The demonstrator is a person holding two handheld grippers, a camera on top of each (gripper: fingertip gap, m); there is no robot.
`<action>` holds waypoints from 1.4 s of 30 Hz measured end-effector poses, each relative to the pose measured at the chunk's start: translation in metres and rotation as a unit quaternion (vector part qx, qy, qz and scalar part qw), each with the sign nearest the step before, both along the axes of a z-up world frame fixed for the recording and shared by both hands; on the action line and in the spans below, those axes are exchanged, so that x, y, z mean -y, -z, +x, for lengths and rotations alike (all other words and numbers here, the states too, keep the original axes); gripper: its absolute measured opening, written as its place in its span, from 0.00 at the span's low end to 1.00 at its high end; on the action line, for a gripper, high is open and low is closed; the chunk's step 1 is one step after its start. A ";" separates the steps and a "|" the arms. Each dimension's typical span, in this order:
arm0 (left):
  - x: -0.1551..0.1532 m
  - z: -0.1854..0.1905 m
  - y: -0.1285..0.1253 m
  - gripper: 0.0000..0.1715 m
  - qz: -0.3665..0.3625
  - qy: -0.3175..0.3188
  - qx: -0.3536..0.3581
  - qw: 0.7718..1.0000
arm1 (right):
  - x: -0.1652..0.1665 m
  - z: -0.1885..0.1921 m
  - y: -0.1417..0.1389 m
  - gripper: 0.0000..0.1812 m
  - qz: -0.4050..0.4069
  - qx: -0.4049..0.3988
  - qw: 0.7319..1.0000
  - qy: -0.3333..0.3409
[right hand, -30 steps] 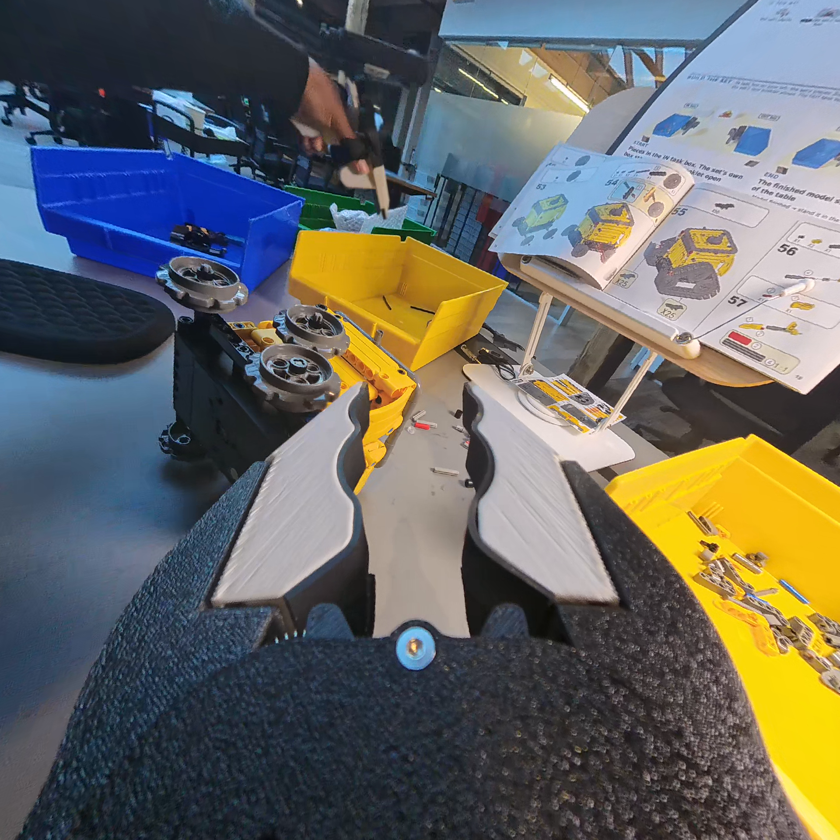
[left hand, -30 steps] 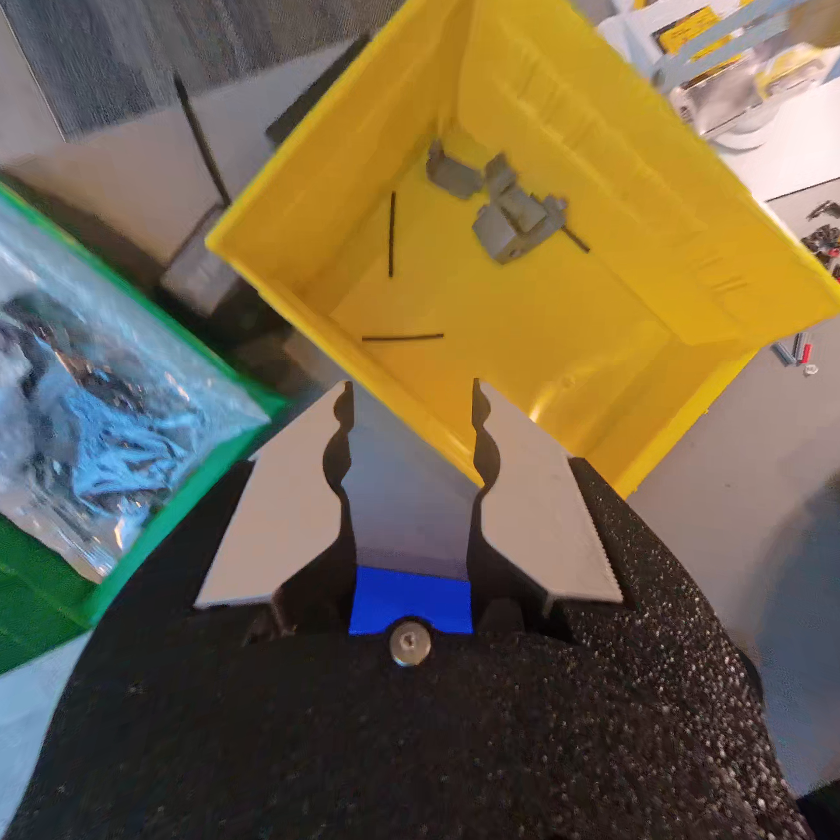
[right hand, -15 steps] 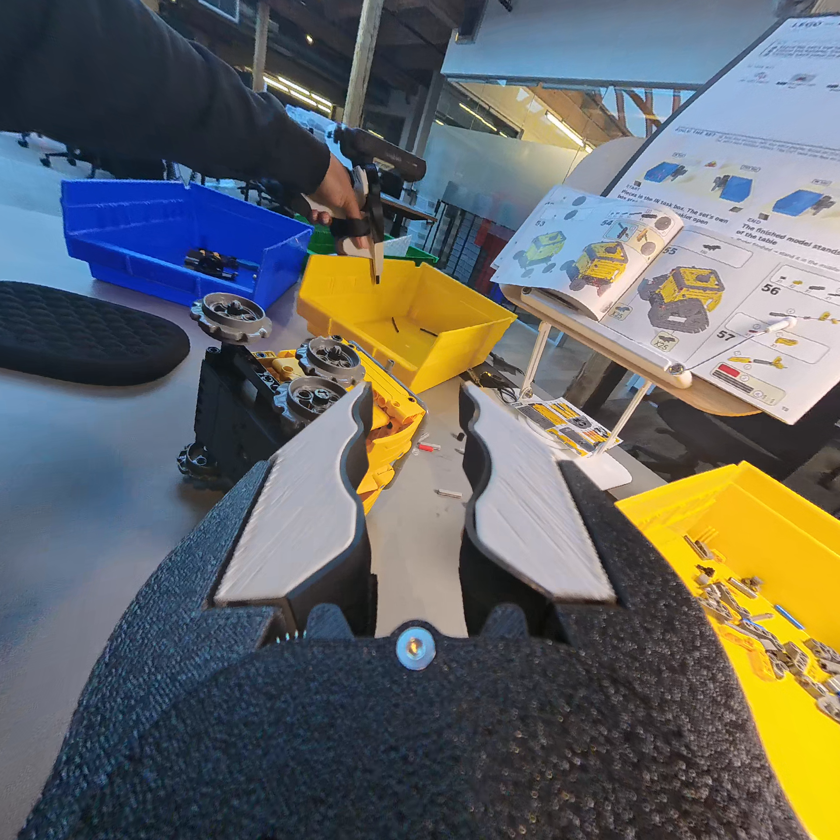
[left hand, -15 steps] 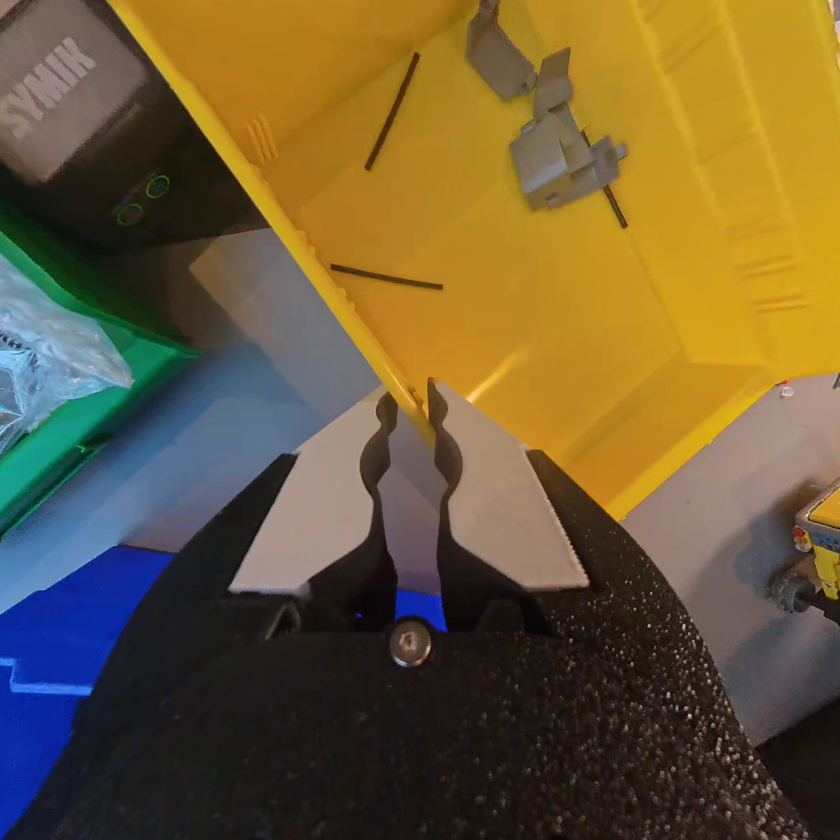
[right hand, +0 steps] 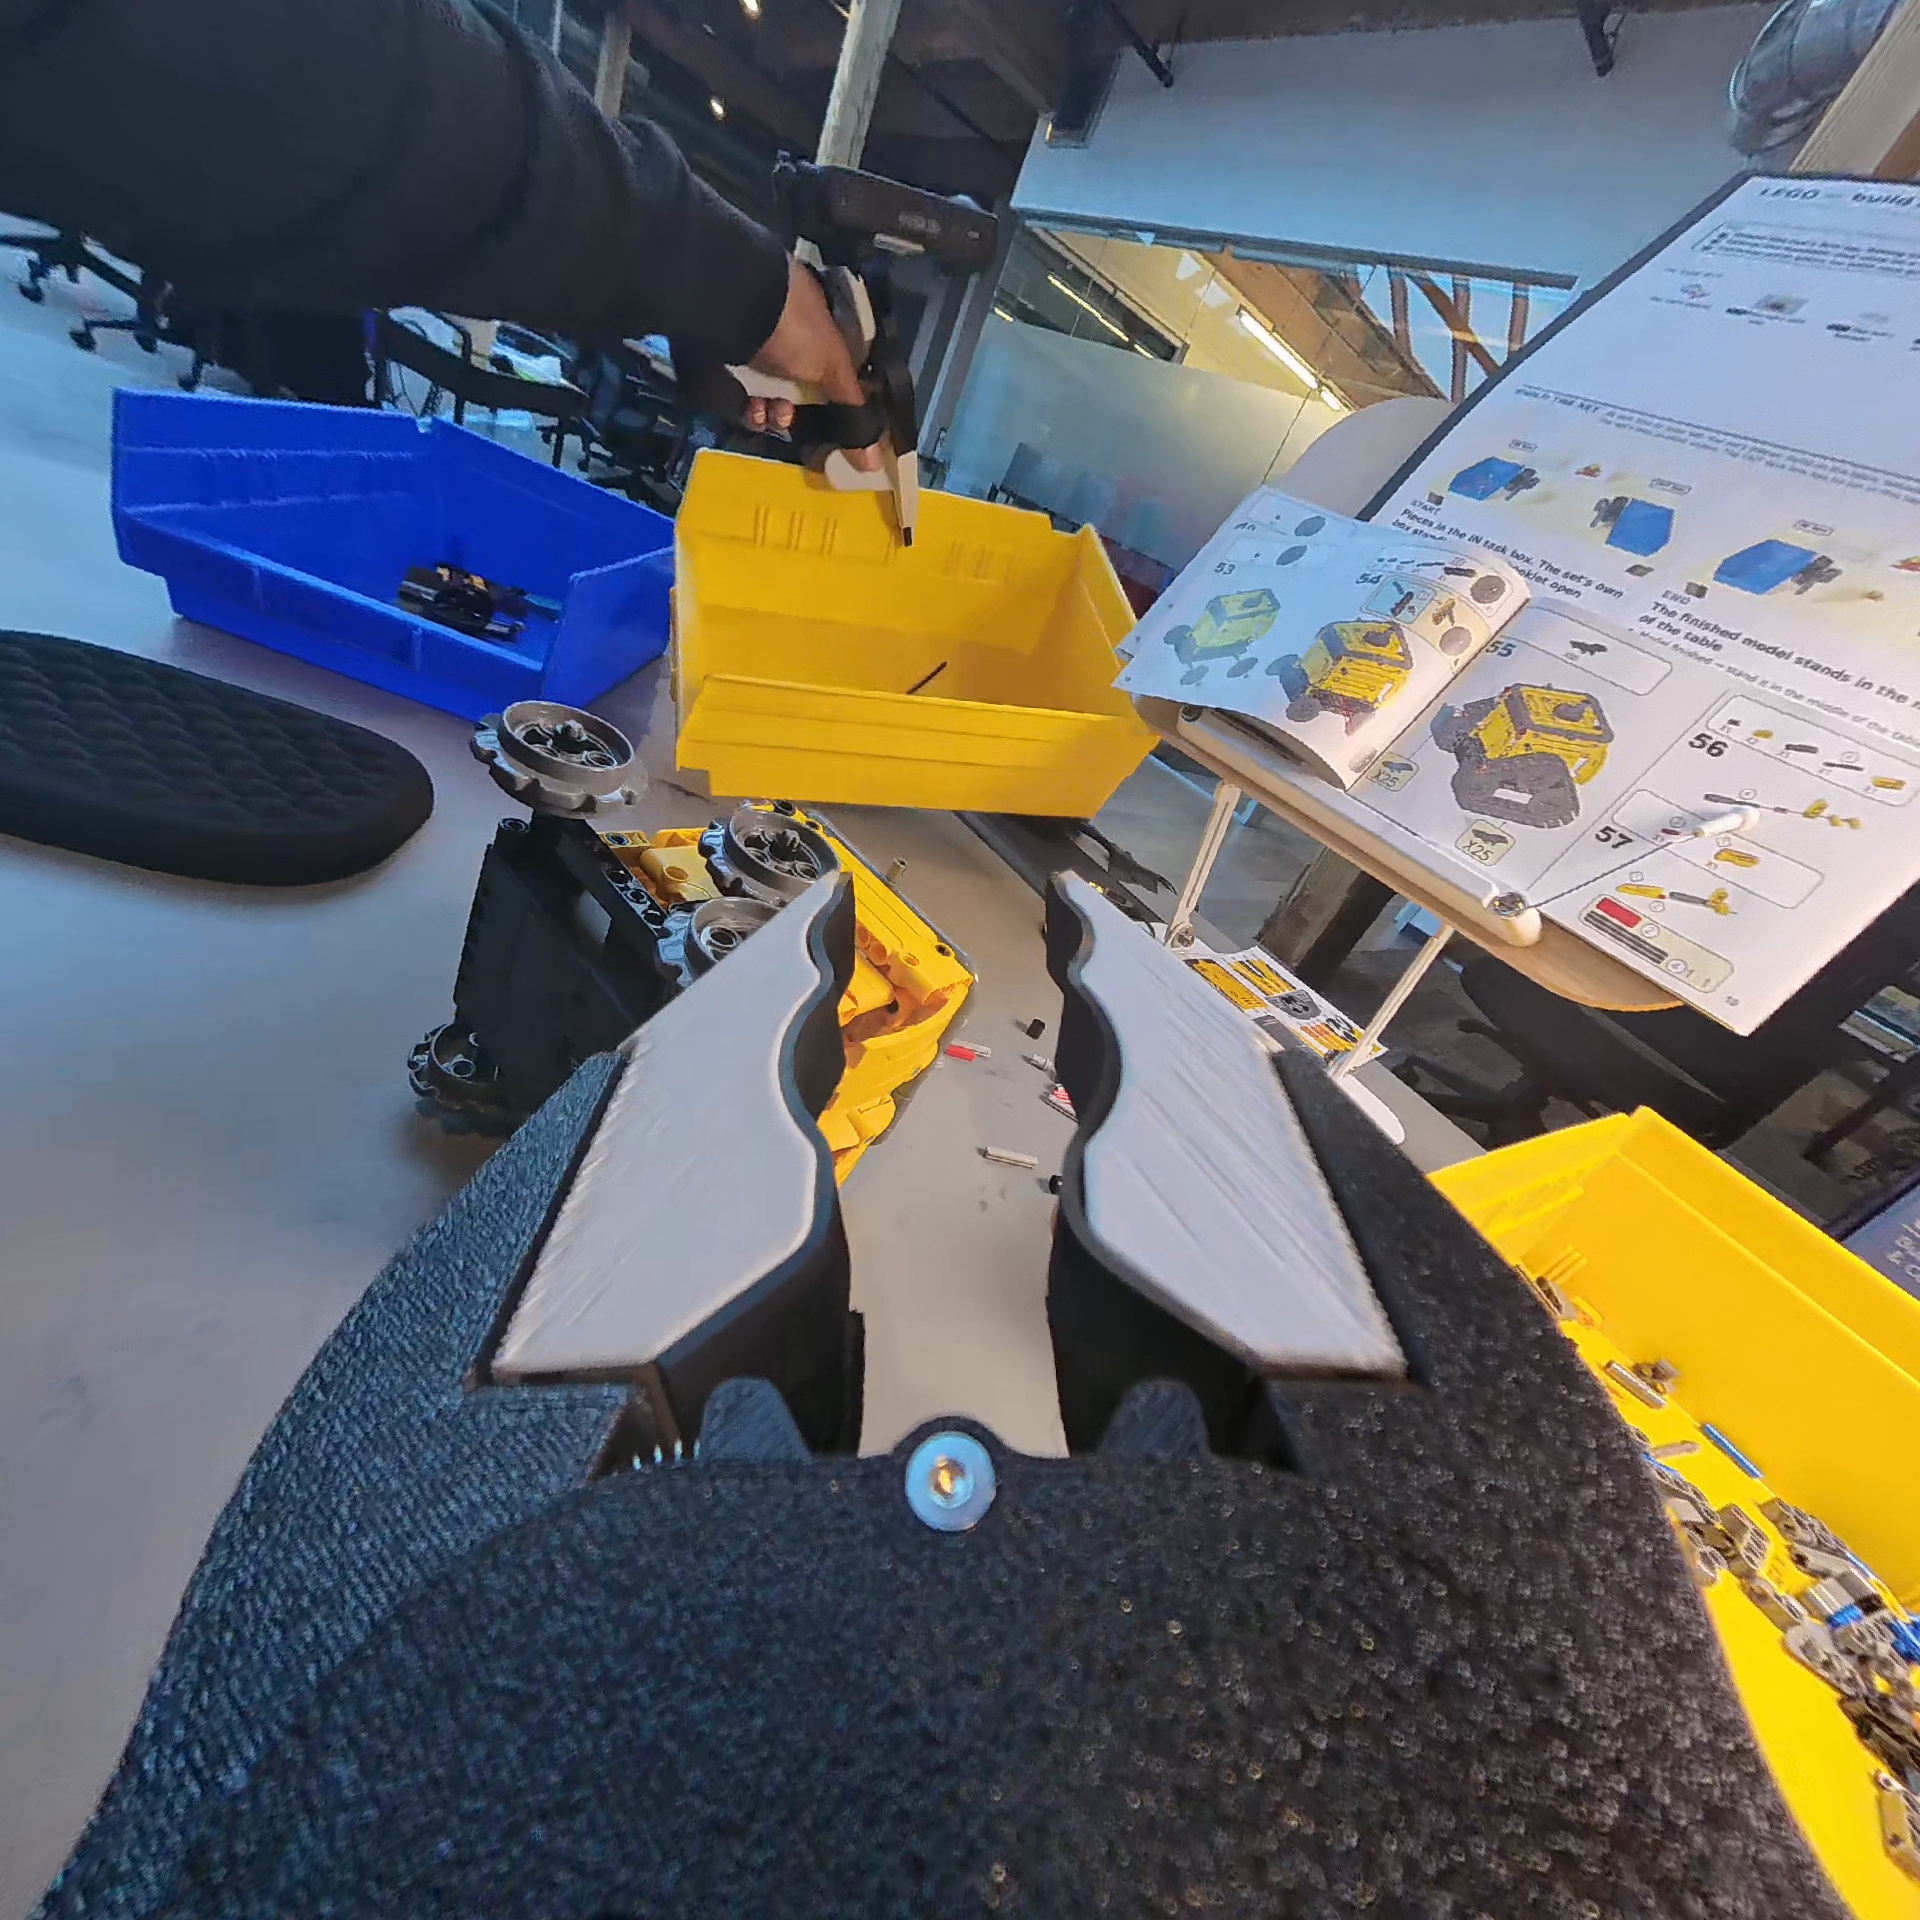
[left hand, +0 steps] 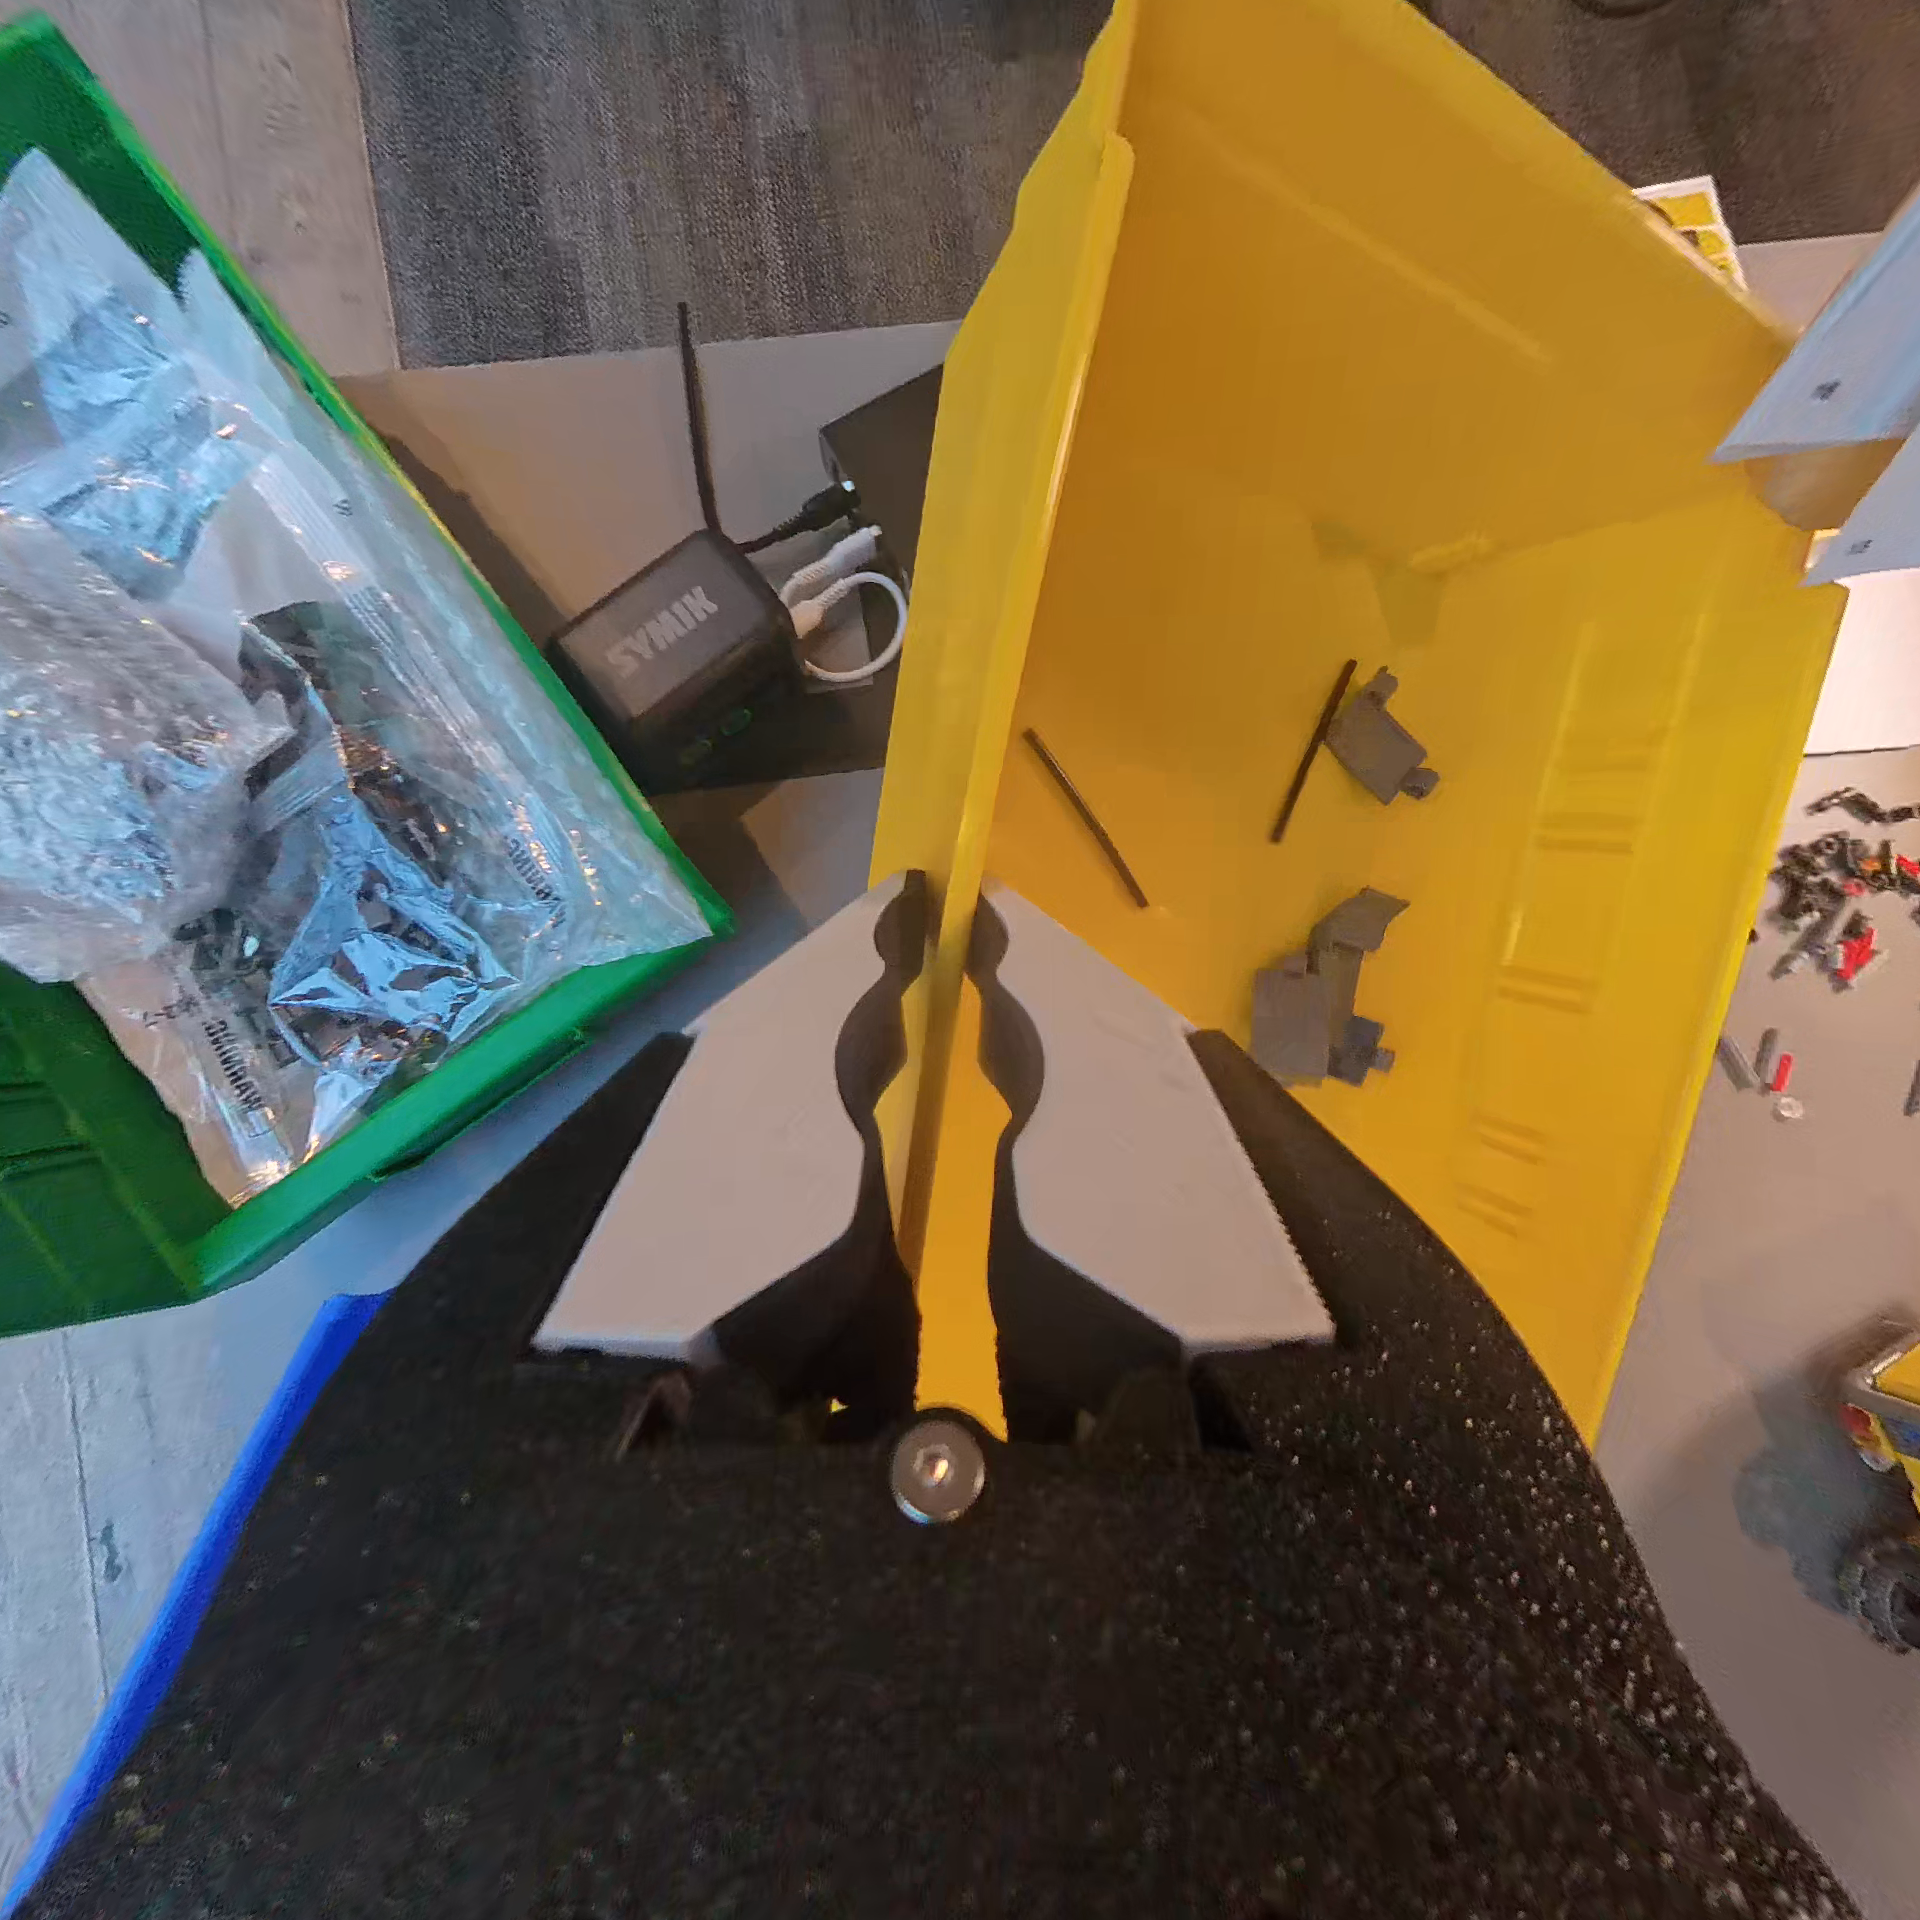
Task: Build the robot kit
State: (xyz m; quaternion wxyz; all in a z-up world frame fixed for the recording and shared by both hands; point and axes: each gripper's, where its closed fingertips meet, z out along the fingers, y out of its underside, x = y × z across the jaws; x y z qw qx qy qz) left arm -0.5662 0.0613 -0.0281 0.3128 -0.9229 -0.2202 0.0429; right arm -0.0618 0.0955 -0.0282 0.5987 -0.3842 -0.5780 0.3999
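Right gripper: your right gripper (right hand: 945, 925) hangs with its fingers apart and nothing between them, over bare table (right hand: 208, 1091).
Near right: a second yellow bin (right hand: 1714, 1299) of small parts sits at its right edge.
Model: the black-and-yellow brick model (right hand: 644, 914) lies just left of the fingertips.
Left gripper: your left gripper (left hand: 943, 904) is clamped on the side wall of the yellow bin (left hand: 1299, 436).
Bin: it sits tilted, open front facing you, between the blue bin (right hand: 343, 540) and the instruction booklet (right hand: 1507, 707).
Far left: the green bin (left hand: 436, 1122) stands close beside it.
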 end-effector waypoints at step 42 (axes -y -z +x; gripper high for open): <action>0.269 -0.060 -0.195 0.01 0.126 -0.159 -0.337 0.919 | 0.003 -0.003 0.006 0.20 -0.017 0.007 1.000 -0.013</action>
